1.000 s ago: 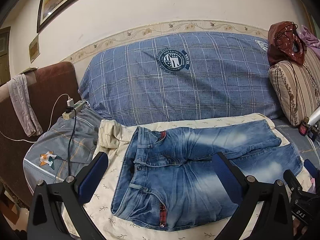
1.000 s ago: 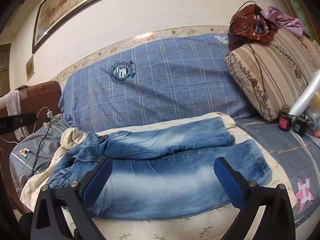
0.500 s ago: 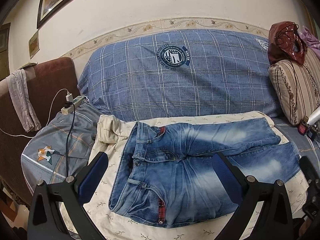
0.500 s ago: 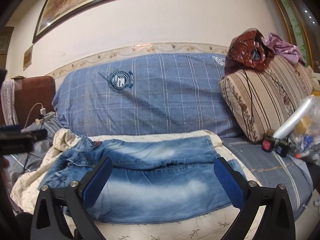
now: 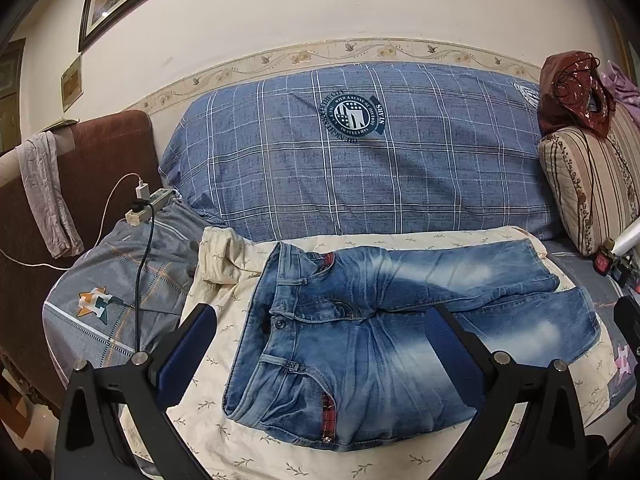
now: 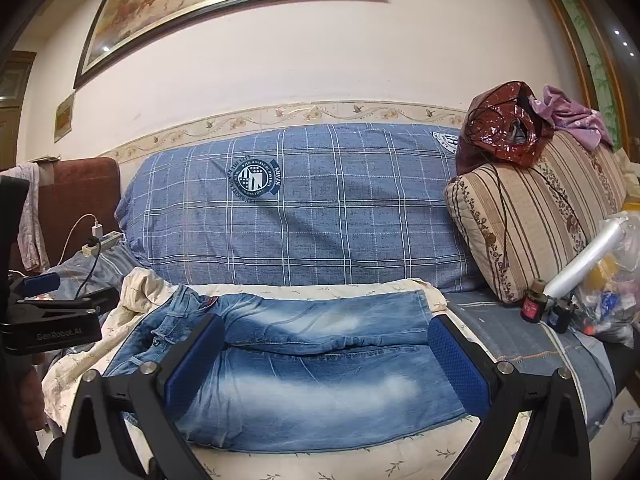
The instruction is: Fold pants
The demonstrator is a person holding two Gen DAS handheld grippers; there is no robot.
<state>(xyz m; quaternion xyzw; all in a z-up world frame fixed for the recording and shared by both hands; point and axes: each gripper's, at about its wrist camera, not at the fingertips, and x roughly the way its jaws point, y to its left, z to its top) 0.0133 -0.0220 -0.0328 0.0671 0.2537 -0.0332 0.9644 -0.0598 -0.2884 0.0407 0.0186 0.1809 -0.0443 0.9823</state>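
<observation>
Left gripper (image 5: 320, 350) and right gripper (image 6: 326, 358) both spread wide, holding nothing (hovering); jeans (image 5: 384, 344) flat on cream sheet (image 5: 224, 420), sofa.

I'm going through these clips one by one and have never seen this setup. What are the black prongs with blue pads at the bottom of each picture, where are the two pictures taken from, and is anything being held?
There is no robot here. A person holds a two-finger tool in each hand, and each tool carries a wide-angle camera looking out along its fingers. The prongs are those fingers. One picture looks past the left gripper, the other past the right gripper. In the right-hand view the left tool also shows at the left edge.

Both grippers are open and hold nothing.

A pair of blue jeans lies flat on a cream sheet over a sofa, waistband to the left, legs running to the right. Behind stands a large blue checked cushion; to the right is a striped pillow.
</observation>
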